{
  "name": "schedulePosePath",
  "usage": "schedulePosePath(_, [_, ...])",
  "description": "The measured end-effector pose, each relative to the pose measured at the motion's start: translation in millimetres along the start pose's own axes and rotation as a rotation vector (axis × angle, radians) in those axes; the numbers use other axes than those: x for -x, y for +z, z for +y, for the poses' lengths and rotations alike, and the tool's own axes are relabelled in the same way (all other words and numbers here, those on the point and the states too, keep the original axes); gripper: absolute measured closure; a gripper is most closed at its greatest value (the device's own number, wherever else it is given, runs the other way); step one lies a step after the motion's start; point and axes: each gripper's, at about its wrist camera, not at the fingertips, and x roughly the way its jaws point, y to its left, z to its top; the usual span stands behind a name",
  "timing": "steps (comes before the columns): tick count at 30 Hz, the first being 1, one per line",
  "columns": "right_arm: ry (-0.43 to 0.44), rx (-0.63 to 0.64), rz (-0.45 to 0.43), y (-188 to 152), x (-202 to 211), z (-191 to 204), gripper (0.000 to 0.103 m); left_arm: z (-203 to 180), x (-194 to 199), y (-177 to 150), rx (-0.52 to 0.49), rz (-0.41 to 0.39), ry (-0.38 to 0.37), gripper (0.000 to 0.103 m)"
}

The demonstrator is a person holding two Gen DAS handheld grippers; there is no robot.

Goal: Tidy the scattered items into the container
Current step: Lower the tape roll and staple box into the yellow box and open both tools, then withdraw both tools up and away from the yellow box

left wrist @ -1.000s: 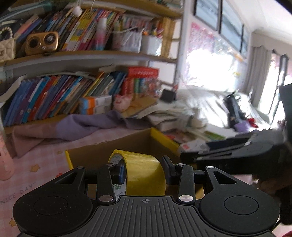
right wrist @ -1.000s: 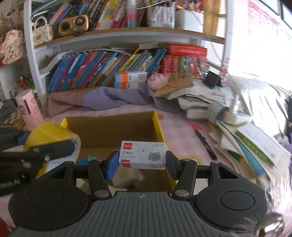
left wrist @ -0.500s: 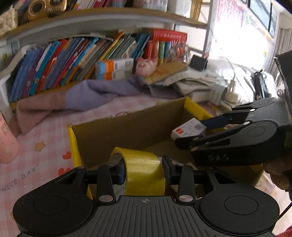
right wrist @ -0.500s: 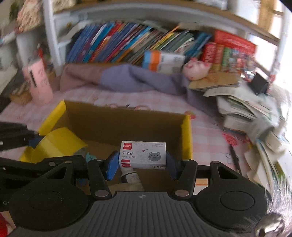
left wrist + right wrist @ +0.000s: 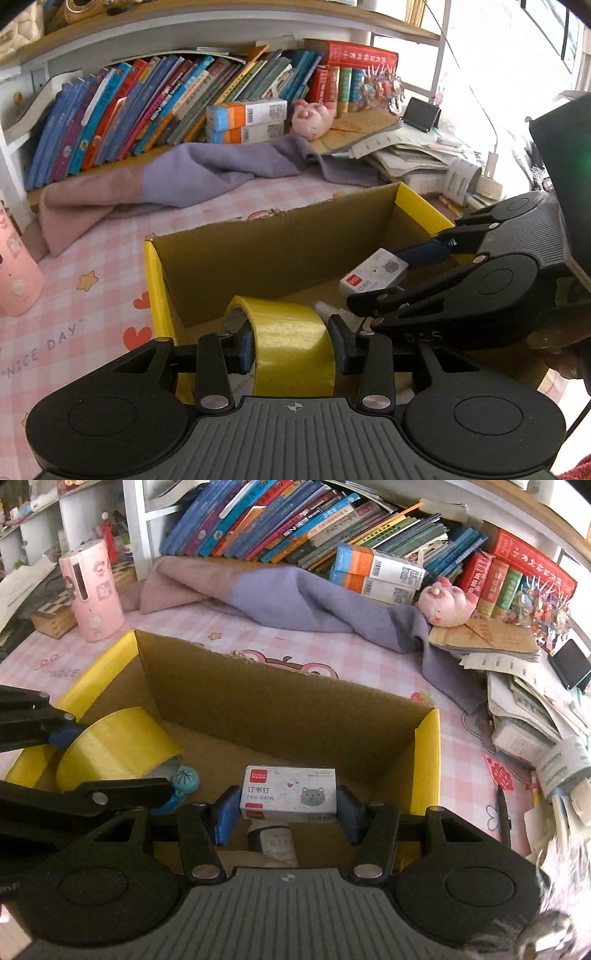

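The left gripper [image 5: 291, 347] pinches the tape [image 5: 293, 350] and the right gripper [image 5: 288, 810] pinches the staple box [image 5: 290, 792], both held over the open box [image 5: 428, 746], probably ready to drop in.

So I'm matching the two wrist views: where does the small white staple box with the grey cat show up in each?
Left wrist view: the small white staple box with the grey cat sits right of centre, held sideways by the right gripper.
Right wrist view: the box is at bottom centre, clamped between the blue fingers.
Shared landmark: the yellow-edged cardboard box beneath it.
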Motion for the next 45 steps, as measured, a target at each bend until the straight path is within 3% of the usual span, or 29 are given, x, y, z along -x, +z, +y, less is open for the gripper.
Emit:
schedulePosePath(4, [0.009,-0.005,-0.004,-0.2,-0.1,-0.2,0.05,0.4,4.7,-2.3,0.018,-0.012,0.01,0.055])
schedulePosePath(6, [0.015,-0.015,-0.009,-0.6,0.9,-1.6,0.05,0.1,9.5,-3.5,0.034,-0.031,0.02,0.043])
schedulePosePath(8, [0.017,-0.03,-0.019,-0.9,2.8,-3.6,0.05,-0.2,18.1,-4.6,0.052,-0.076,0.047,0.024])
schedulePosePath(10, [0.022,-0.048,-0.03,-1.6,6.2,-6.0,0.045,-0.5,26.5,-3.7,0.069,-0.117,0.054,0.02])
schedulePosePath(17, [0.006,-0.119,-0.093,-6.0,28.2,-7.5,0.044,-8.2,68.7,-5.5,0.081,-0.25,0.072,0.008])
schedulePosePath(31, [-0.115,-0.194,-0.256,-32.5,98.1,38.4,0.041,-10.3,144.3,-43.9,0.062,-0.409,0.128,0.004])
schedulePosePath(39, [-0.189,-0.224,-0.325,-57.9,132.5,77.9,0.038,7.4,174.4,-80.0,0.082,-0.422,0.183,0.0])
schedulePosePath(45, [-0.242,-0.247,-0.364,-84.3,148.3,113.0,0.038,23.3,192.2,-112.5,0.108,-0.385,0.238,0.0])
